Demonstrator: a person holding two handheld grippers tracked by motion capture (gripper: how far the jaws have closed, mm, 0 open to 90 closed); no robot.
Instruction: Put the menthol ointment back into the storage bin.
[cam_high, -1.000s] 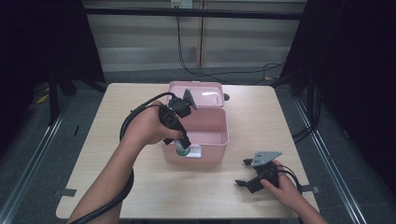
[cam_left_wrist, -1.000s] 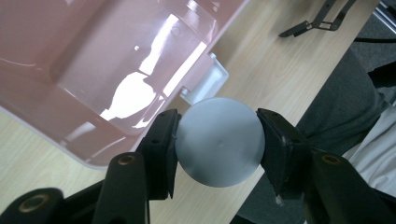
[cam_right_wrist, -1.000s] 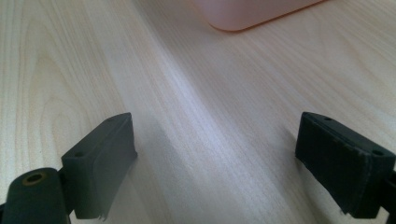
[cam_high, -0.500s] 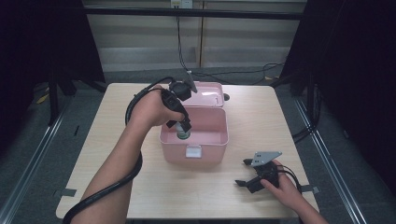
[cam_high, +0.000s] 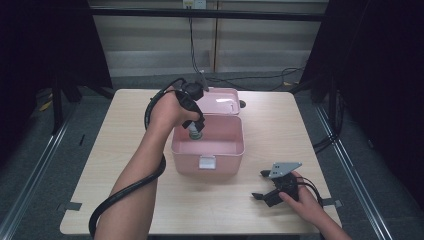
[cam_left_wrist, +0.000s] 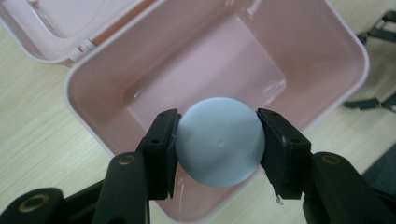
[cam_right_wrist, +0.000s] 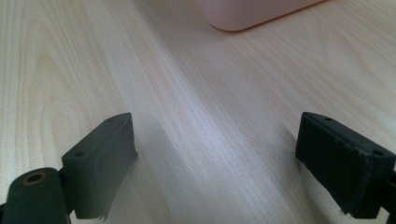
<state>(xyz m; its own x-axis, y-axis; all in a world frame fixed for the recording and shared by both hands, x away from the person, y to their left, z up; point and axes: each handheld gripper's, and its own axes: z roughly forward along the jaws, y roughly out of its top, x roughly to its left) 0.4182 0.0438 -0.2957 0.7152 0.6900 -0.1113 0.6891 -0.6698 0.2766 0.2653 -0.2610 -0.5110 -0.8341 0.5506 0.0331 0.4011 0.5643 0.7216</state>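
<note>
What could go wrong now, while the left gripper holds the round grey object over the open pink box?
1. The left gripper grips the round grey object only at two sides of its curved surface; it might slip out and drop hard into the pink box.
2. Nothing holds the box: the right gripper rests apart on the table, jaws open. A knock on the rim could push the box.
3. The lid lies open behind; the trailing cable could catch.

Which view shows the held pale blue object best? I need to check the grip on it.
The left gripper view: the pale blue round object sits large and sharp between the left gripper jaws, above the open pink box. The high view shows it small under the hand. The right gripper view faces bare table.
</note>
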